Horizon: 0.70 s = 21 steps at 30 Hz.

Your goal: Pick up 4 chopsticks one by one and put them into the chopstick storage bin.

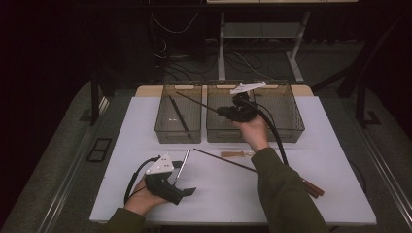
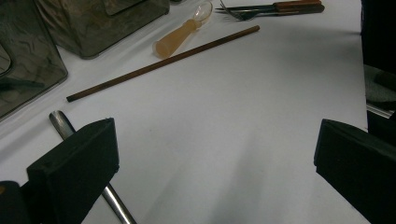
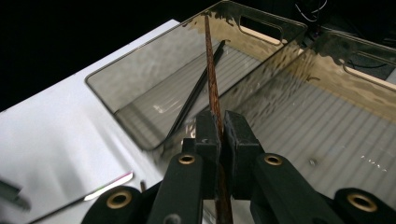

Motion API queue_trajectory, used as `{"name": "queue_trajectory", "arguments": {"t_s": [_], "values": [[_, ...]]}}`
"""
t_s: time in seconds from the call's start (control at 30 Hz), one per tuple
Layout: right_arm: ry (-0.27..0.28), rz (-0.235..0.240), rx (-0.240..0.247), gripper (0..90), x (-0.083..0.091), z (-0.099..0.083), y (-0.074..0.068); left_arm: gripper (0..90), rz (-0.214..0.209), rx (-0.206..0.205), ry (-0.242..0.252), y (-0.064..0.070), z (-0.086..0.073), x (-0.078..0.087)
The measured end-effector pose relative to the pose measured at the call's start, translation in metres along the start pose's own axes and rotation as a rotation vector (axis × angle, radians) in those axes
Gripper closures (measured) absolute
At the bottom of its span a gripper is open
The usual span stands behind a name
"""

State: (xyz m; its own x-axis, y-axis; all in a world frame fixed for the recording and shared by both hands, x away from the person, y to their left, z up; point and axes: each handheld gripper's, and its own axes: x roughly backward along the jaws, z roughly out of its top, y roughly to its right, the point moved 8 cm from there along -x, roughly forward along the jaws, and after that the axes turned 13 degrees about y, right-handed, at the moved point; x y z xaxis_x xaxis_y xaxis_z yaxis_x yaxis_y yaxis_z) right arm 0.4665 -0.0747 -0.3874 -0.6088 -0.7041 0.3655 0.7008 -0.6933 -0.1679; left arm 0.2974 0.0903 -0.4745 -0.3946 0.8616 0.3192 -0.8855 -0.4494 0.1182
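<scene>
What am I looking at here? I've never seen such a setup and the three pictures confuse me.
A person holds a hand tool with two black jaws in each hand. The high view looks down on the white table; the other two pictures come from cameras riding on the tools. The right gripper is shut on a brown chopstick over two smoky bins. The left gripper is open above the table. Another chopstick, a translucent spoon, a fork and a metal handle lie loose.

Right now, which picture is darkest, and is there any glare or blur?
High view: room black, the table alone lit. Right gripper view: glints on the bin wall, chopstick sharp. Left gripper view: near jaws soft, spoon clear.
</scene>
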Motion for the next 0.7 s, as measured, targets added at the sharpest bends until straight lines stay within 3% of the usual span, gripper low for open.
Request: {"name": "queue_trajectory", "arguments": {"t_s": [0.4, 0.7], "values": [[-0.08, -0.045, -0.006, 85.1, -0.062, 0.001, -0.004, 0.0, -0.005, -0.009, 0.004, -0.001, 0.001, 0.001], [-0.12, -0.077, -0.026, 85.0, -0.096, -0.004, -0.008, 0.0, -0.006, -0.008, 0.012, -0.002, 0.002, 0.002]]}}
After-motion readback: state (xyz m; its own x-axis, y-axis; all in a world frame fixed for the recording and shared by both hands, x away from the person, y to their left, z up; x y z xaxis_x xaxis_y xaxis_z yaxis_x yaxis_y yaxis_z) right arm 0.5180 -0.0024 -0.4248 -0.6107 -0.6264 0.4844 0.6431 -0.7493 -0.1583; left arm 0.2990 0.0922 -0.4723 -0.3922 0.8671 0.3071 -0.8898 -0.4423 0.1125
